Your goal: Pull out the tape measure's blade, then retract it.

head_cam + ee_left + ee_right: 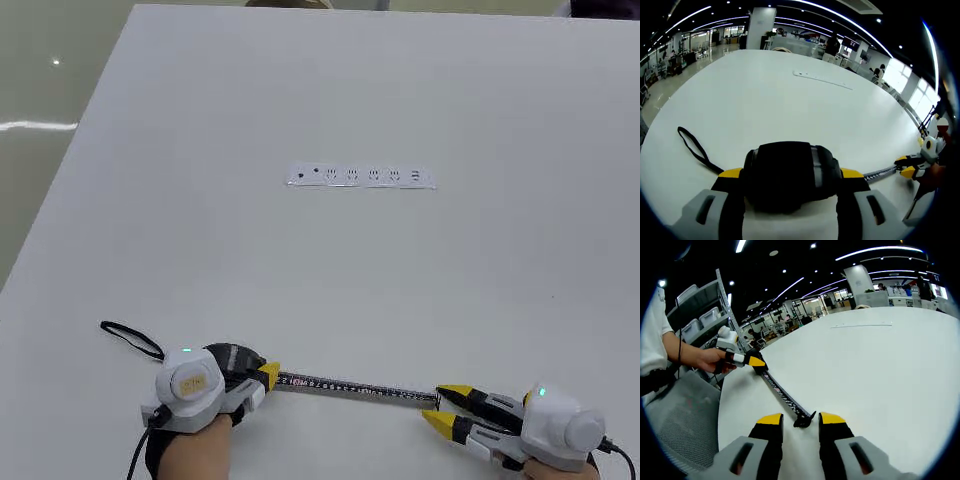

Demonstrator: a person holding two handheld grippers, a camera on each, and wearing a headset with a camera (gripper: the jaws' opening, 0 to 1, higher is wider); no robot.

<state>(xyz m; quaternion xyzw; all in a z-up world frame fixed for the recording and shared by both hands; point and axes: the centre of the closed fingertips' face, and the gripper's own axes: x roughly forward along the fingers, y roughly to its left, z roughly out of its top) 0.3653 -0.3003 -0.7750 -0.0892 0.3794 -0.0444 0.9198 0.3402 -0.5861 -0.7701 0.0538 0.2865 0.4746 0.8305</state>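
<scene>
On the smooth white table (420, 280): slim printed blade (355, 387) lies flat.
Left gripper (791, 173): clamped on rounded black tape measure (790, 160).
Right gripper (801, 419): jaws parted, blade hook between.

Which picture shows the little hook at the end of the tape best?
The right gripper view: the hook lies close up between the right gripper's open jaws. The head view shows it small; the left gripper view, too tiny to tell.
</scene>
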